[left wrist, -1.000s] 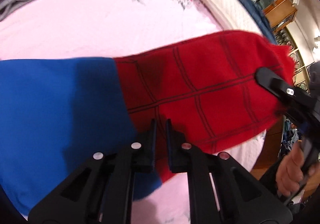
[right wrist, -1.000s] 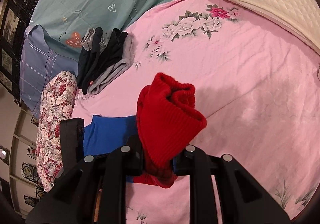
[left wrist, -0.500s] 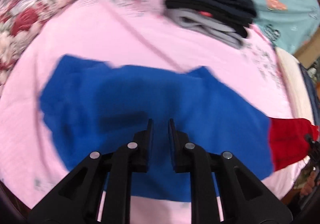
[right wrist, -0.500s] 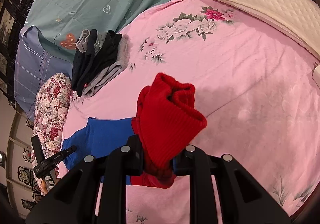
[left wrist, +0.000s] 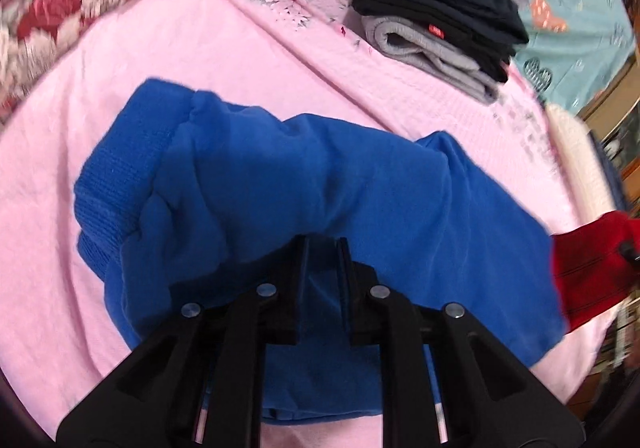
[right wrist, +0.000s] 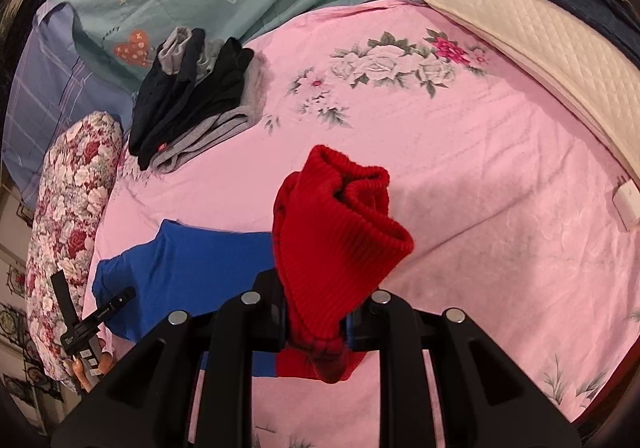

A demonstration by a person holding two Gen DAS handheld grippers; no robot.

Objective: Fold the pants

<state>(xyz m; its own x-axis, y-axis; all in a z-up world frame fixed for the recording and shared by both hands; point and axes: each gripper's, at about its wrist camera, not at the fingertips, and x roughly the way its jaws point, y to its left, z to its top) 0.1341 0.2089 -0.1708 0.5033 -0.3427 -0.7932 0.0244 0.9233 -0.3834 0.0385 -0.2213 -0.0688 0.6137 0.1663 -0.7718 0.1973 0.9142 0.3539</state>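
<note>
Right wrist view: the right gripper (right wrist: 316,312) clamps the red cuff (right wrist: 336,232) of the pants (left wrist: 320,187), lying on the pink bedsheet (right wrist: 460,151). The left gripper (left wrist: 322,280), jaws narrowly parted, hovers over their blue part.

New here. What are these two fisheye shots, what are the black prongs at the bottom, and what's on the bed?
No robot: a person holds a two-finger gripper in each hand, each carrying a camera that looks along its fingers. The prongs are those fingers. One view is from the left gripper, open over the blue part of the pants. The other is from the right gripper, shut on the red cuff end. Everything lies on a pink floral sheet, with a stack of folded dark and grey clothes behind.
</note>
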